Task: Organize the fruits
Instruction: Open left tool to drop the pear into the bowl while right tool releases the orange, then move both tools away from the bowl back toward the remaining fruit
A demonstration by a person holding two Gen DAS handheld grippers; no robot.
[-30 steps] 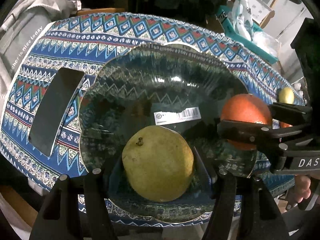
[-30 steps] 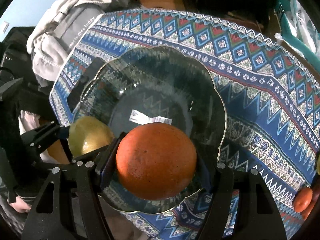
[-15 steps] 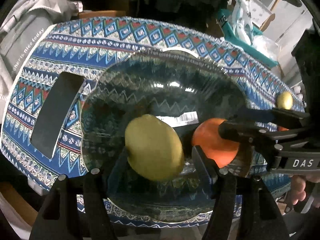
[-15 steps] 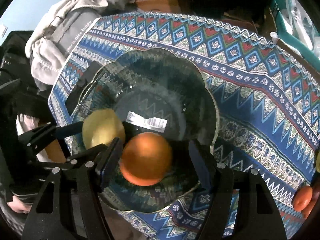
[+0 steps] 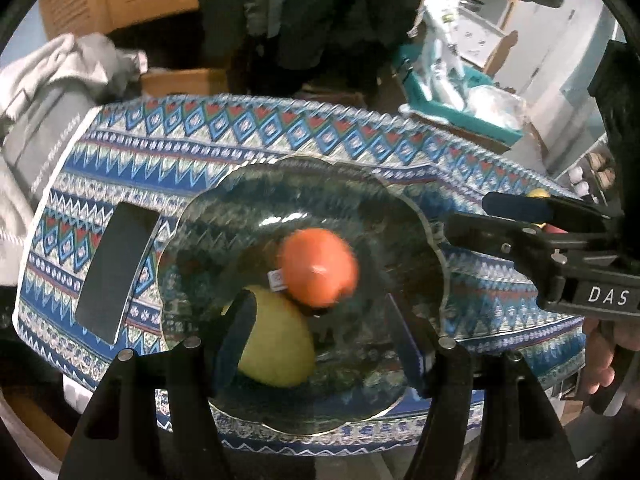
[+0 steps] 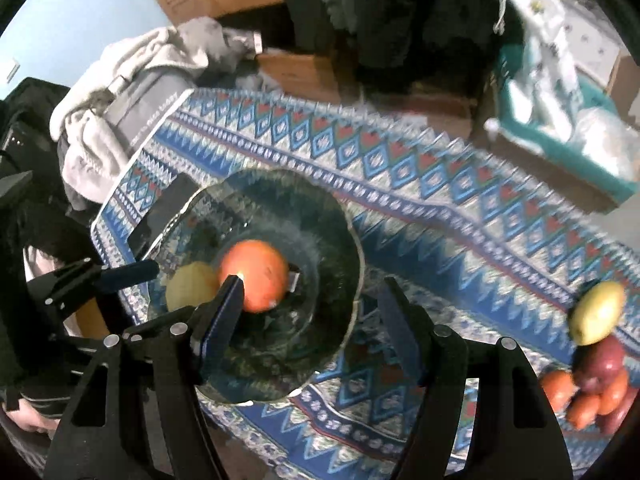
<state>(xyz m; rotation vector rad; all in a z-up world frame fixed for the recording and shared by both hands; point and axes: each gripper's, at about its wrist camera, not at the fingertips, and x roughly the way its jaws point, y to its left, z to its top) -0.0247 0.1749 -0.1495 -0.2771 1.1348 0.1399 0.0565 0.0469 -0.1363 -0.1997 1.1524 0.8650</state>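
While both claws, left [image 5: 320, 336] and right [image 6: 310, 326], gape empty, the orange [image 6: 254, 276] and pear [image 6: 192, 286] touch at the bowl's [image 6: 348, 240] seven o'clock; firm, round, roll-prone, best pinched across their middles.

1. Glass bowl [image 5: 416, 216]: on the patterned cloth [image 5: 280, 132], toward its left end.
2. Orange [image 5: 318, 266] and pear [image 5: 276, 344]: in the bowl, touching; the pear nearer the left gripper's camera.
3. Phone [image 5: 114, 272]: flat on the cloth, just left of the bowl.
4. Heap of fruit [image 6: 596, 372]: at the cloth's right end, well apart from the bowl.
5. Clothing pile [image 6: 120, 92]: beyond the cloth's left end.
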